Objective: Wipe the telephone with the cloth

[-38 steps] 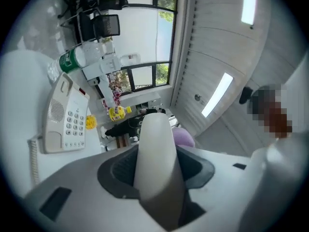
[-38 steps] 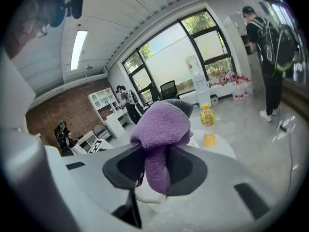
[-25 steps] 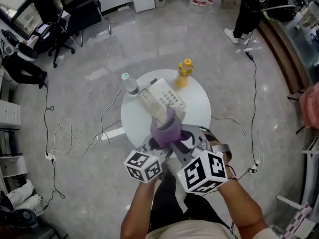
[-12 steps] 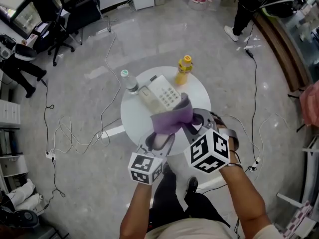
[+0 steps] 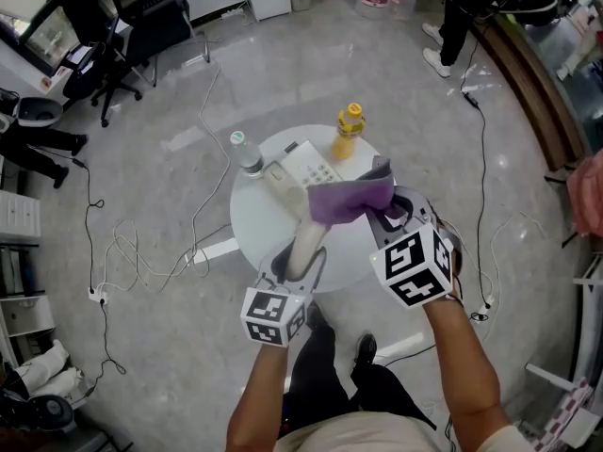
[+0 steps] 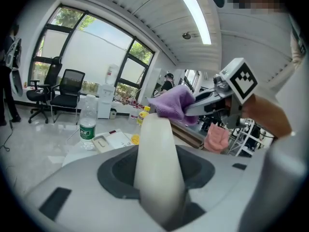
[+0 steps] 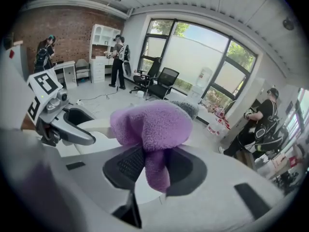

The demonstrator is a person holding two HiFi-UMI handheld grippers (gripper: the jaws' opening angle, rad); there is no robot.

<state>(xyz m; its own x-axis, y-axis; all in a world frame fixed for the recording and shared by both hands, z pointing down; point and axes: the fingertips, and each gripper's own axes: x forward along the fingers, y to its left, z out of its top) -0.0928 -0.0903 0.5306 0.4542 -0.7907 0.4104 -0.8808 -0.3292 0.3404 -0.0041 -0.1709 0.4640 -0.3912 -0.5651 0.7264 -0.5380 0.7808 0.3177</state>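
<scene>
My left gripper [image 5: 300, 264] is shut on a cream telephone handset [image 5: 306, 241], holding it lifted over the near part of the round white table [image 5: 252, 226]. In the left gripper view the handset [image 6: 157, 163] stands up between the jaws. My right gripper [image 5: 384, 213] is shut on a purple cloth [image 5: 350, 199]. That cloth [image 6: 173, 105] lies against the handset's far end. The bunched cloth [image 7: 152, 124] fills the right gripper view. The telephone base [image 5: 309, 171] rests on the table's far side.
A clear water bottle [image 5: 247, 156] and a yellow drink bottle [image 5: 348, 135] stand on the table beside the base. Cables [image 5: 141, 252] trail across the floor on the left. Office chairs [image 5: 141, 17] and people stand at the room's edges.
The right gripper has carried the cloth away from me and to the right, from the handset's near part to its far end. The left gripper has shifted slightly.
</scene>
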